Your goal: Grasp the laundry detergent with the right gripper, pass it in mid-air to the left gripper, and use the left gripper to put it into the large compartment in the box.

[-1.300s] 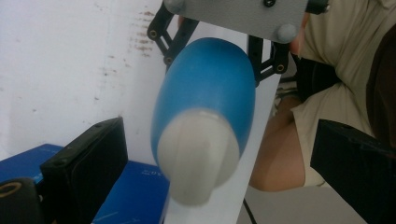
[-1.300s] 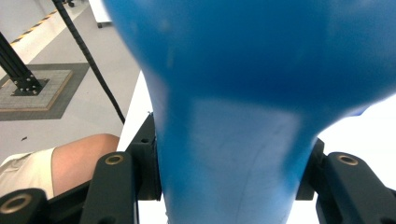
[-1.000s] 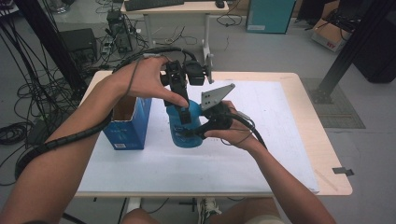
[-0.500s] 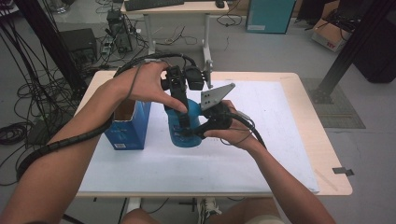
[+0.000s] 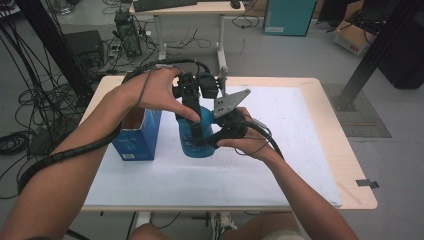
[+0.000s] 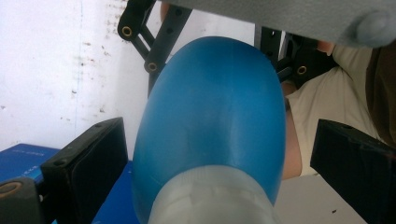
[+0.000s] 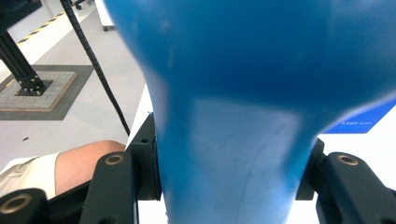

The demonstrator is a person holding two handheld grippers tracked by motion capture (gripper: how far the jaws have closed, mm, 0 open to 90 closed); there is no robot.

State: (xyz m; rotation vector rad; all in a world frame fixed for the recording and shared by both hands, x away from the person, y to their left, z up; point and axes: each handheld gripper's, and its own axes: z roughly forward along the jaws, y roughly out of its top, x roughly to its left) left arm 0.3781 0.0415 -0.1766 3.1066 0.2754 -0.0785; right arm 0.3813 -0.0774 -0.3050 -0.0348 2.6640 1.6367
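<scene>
A blue plastic bottle (image 5: 188,142) stands at the middle of the white-covered table (image 5: 280,165). My right gripper (image 5: 214,141) comes in from the right and is shut on it; in the right gripper view its jaws press both sides of the bottle's (image 7: 233,140) narrower part, with the gripper (image 7: 229,184) close up. My left gripper (image 5: 198,131) reaches down over the bottle's top. In the left gripper view the bottle (image 6: 215,121) and its pale neck sit between the jaws of the left gripper (image 6: 217,170), with a gap on each side, so it is open.
An open-topped blue carton (image 5: 135,137) stands just left of the bottle, under my left wrist. Cables trail from both grippers across the table. Beyond the far edge are a desk frame (image 5: 220,45), floor cables and a black post (image 5: 370,60).
</scene>
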